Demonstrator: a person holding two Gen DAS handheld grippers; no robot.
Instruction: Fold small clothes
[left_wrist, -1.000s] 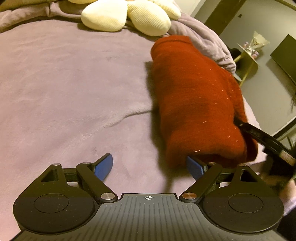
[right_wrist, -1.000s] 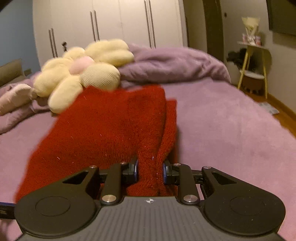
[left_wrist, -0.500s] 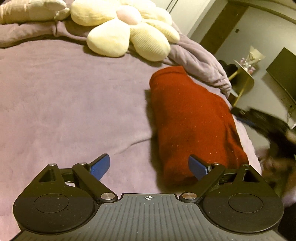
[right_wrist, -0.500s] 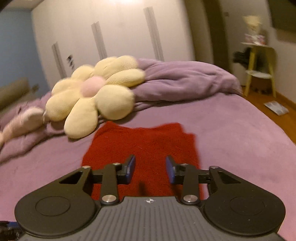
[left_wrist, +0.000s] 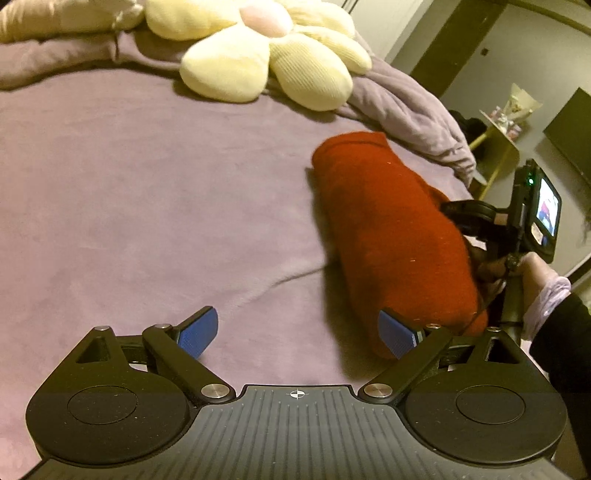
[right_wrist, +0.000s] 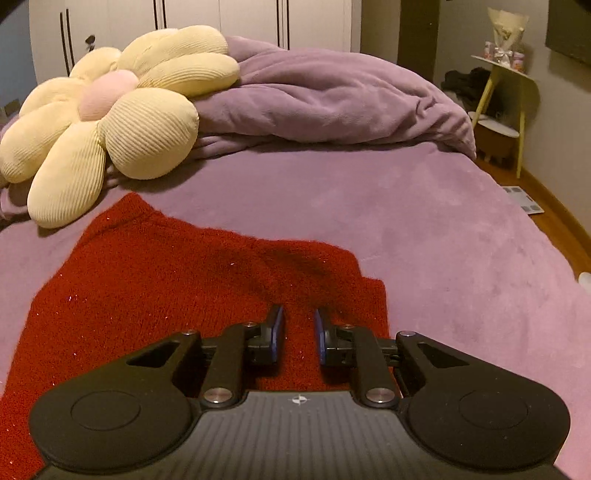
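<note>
A red knitted garment (left_wrist: 391, 229) lies folded on the purple bed, right of centre in the left wrist view; it fills the lower left of the right wrist view (right_wrist: 159, 295). My left gripper (left_wrist: 297, 330) is wide open and empty, its right finger beside the garment's near end. My right gripper (right_wrist: 298, 334) is open with a narrow gap and holds nothing, just above the garment's right part. It also shows in the left wrist view (left_wrist: 480, 218) at the garment's far side.
A cream flower-shaped cushion (right_wrist: 107, 114) and a bunched purple blanket (right_wrist: 332, 103) lie at the head of the bed (left_wrist: 129, 192). A yellow side table (right_wrist: 506, 103) stands by the wall at right. The bed's right edge drops to a wooden floor.
My right gripper let go of the red garment, which now lies flat on the bed, and drew back a little. My left gripper stayed open and lifted back slightly.
</note>
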